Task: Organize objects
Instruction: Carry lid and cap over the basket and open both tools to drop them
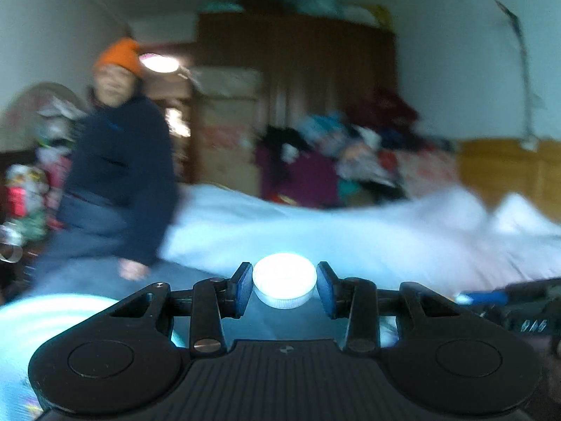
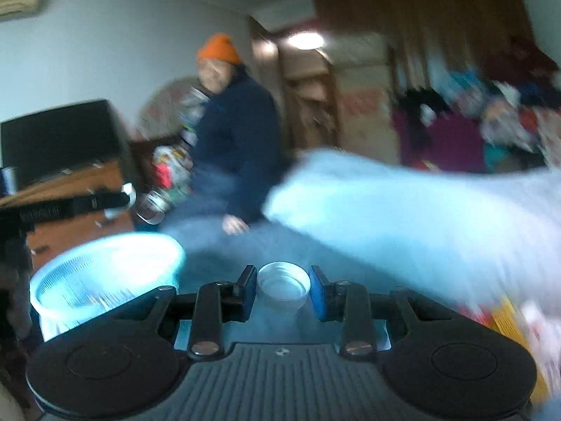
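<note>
My left gripper (image 1: 284, 282) is shut on a white round ribbed cap (image 1: 284, 279), held between its blue pads; whatever is under the cap is hidden. My right gripper (image 2: 283, 289) is shut on a small clear round container (image 2: 283, 286) with an open mouth, seen from above. A light-blue ribbed basket (image 2: 105, 266) sits low on the left, just left of the right gripper, and also shows in the left wrist view (image 1: 52, 319). Both views are motion-blurred.
A person in an orange hat and dark top (image 2: 238, 129) sits on the bed edge ahead. White bedding (image 1: 350, 231) spreads to the right. Behind are a clothes pile (image 1: 350, 154) and a brown wardrobe (image 1: 298, 70). Colourful packaging (image 2: 508, 315) lies low right.
</note>
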`<state>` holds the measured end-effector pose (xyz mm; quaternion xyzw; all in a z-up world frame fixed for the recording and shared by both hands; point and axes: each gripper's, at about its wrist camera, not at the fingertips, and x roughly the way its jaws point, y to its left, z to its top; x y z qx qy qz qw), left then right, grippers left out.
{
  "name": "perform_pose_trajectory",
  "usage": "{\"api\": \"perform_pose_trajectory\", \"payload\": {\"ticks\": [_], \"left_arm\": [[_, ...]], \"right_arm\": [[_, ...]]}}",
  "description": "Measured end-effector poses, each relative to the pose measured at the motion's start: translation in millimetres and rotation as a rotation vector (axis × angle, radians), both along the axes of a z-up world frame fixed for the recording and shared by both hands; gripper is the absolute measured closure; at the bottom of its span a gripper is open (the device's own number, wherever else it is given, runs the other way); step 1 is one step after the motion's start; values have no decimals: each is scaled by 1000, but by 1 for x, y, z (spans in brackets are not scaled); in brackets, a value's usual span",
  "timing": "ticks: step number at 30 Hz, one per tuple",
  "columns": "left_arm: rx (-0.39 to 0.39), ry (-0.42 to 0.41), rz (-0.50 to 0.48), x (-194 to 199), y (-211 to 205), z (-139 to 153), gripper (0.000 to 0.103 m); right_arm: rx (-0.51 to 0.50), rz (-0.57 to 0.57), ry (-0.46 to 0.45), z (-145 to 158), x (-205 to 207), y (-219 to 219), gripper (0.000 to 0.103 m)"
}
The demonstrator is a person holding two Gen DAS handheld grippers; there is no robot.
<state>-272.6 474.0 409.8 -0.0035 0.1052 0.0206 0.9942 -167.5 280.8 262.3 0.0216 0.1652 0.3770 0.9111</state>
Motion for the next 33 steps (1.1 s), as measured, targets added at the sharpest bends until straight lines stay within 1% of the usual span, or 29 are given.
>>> {"api": "perform_pose_trajectory", "payload": {"ticks": [3,7,9,12,15,18,21,23,28,33], "left_arm": [[0,-18,111,-14,35,18,63],[4,-20,240,-35,83,35,63],[-8,-10,295,-44,108,40,63],[-12,17,357,-55,140,45,63],[-20,53,400,-62,164,46,63],[-44,89,428,-64,185,41,63],[-68,127,443,-62,200,33,63],[-77,144,450,-59,207,27,63],[-93,156,450,-64,218,17,63],[-104,156,444,-62,221,12,63]], "right_arm": [[30,95,-46,40,3,42,69],[52,220,-49,86,9,100,69],[54,274,-35,103,9,129,69],[24,342,-37,121,5,172,69],[4,394,-5,128,-1,211,69],[-46,428,38,129,1,253,69],[-67,443,85,124,4,279,69],[-81,452,97,122,3,294,69],[-120,475,90,119,-11,313,69],[-134,482,89,115,-17,320,69]]}}
